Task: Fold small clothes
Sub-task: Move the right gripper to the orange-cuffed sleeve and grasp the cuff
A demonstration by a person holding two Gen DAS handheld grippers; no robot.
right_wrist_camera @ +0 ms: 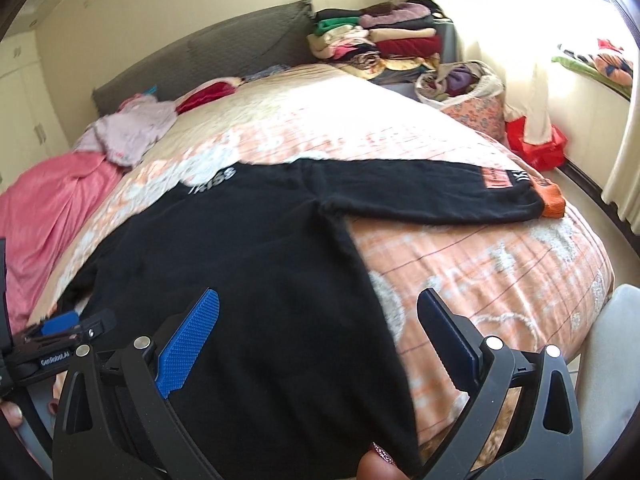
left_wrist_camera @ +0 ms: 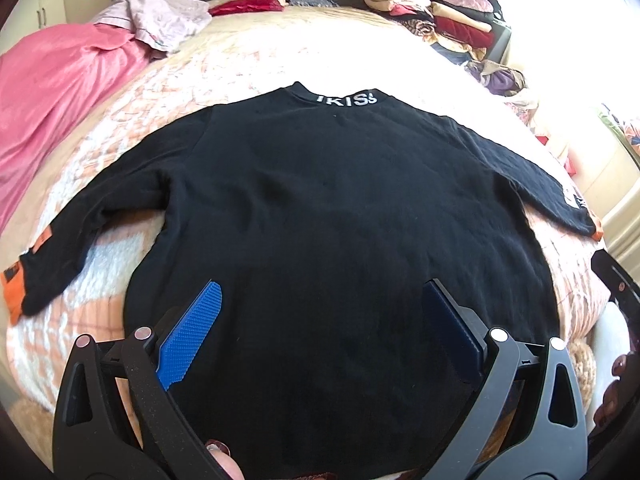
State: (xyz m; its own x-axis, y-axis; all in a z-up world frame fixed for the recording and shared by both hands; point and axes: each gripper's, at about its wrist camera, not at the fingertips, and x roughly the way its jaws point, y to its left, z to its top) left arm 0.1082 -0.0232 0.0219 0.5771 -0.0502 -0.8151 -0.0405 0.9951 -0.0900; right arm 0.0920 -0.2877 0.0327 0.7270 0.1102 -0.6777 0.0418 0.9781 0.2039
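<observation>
Sweater [left_wrist_camera: 320, 208] hem hidden behind both wide-spread grippers, lettering blurred.

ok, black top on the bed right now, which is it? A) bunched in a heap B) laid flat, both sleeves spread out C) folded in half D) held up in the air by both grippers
B: the black top lies flat on the bed cover, one sleeve out to each side, and the left gripper and right gripper are both open above its hem end.
</observation>
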